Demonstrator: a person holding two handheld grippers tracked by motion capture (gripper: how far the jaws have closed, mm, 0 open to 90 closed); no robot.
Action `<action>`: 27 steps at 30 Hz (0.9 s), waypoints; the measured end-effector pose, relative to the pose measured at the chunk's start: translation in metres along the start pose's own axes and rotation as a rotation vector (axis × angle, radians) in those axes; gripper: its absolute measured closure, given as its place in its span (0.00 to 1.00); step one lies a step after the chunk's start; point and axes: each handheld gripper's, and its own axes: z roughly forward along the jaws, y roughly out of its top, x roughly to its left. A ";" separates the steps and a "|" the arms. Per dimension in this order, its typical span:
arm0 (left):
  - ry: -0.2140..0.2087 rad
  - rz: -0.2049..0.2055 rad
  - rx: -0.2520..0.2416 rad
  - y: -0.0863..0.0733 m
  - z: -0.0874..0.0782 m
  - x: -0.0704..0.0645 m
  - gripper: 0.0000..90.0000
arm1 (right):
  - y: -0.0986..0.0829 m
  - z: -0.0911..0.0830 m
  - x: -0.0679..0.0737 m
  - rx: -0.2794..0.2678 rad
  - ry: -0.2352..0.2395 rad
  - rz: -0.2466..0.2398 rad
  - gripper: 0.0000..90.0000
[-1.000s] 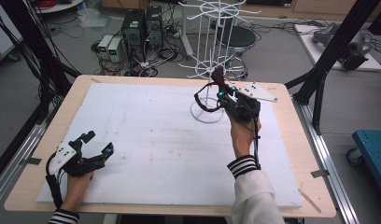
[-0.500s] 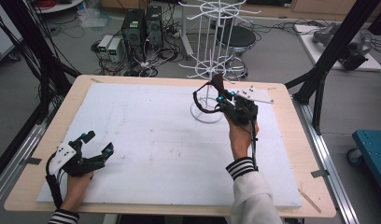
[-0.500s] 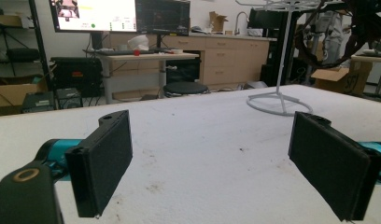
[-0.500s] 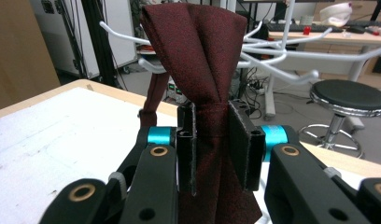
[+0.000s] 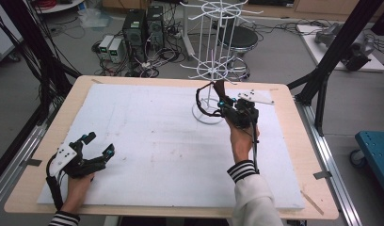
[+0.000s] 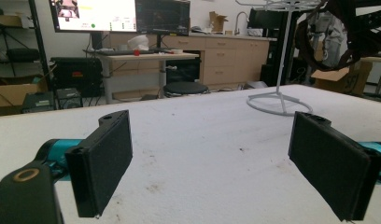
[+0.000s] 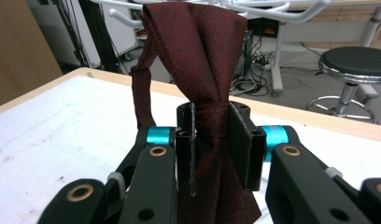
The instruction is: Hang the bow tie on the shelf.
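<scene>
The right gripper [image 7: 212, 140] has its jaws clamped on a dark red necktie [image 7: 202, 56], the folded cloth bunched between the two black pads. Above the jaws the tie fans out wider, and one narrow strip of it hangs in a loop down the side of the jaws. In the high view the right gripper [image 5: 226, 101] is held up off the desk [image 5: 148, 136], with the necktie [image 5: 219, 88] rising from the jaws and a dark loop curving off to their far side. Just beyond the jaws stands a white wire rack [image 5: 213, 61], its round base [image 5: 206, 114] on the desk and its hooked arms spreading above the tie.

The left gripper [image 5: 97, 145] rests low at the near edge of the desk, well apart from the tie, and its jaws stand wide apart with nothing between them. Past its jaws, the rack's base [image 6: 279, 103] sits far across the white surface.
</scene>
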 end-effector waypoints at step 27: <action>0.000 -0.005 0.000 0.000 0.000 0.000 0.15 | -0.012 -0.027 0.016 -0.057 0.085 -0.207 0.01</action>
